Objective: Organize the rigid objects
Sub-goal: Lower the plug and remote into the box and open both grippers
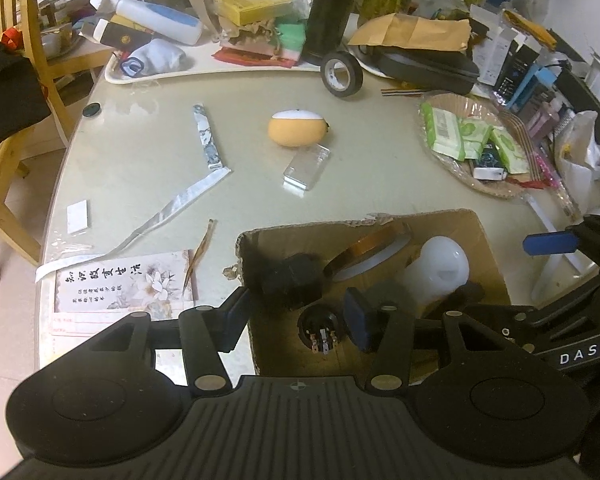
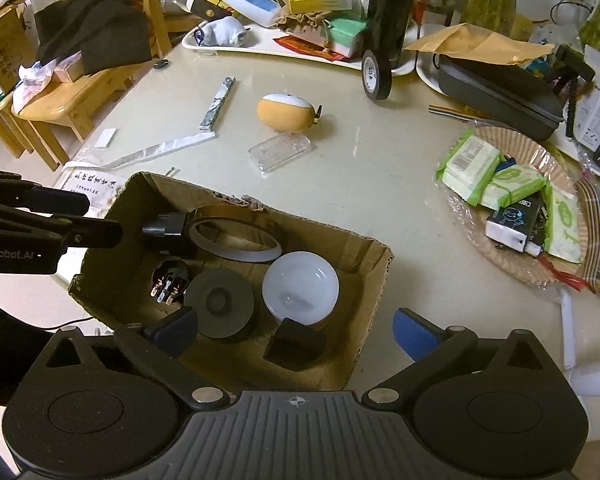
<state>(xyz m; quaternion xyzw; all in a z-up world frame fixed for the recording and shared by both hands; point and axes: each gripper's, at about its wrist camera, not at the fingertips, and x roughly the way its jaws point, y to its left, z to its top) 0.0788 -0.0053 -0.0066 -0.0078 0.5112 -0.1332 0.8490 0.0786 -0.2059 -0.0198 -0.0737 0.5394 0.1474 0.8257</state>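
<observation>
Table point(image 1: 140, 152), chair point(image 1: 4, 80) beside it

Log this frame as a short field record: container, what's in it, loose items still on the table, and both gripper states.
container: open brown cardboard box on the beige table
contents: amber tape ring, white plastic dome, grey round disc, black connector with metal pins, two black blocks
loose on table: orange-and-white egg-shaped gadget, clear plastic case, black tape roll
left gripper: open, empty, fingers straddling the box's left wall
right gripper: open, empty, at the box's near edge
</observation>
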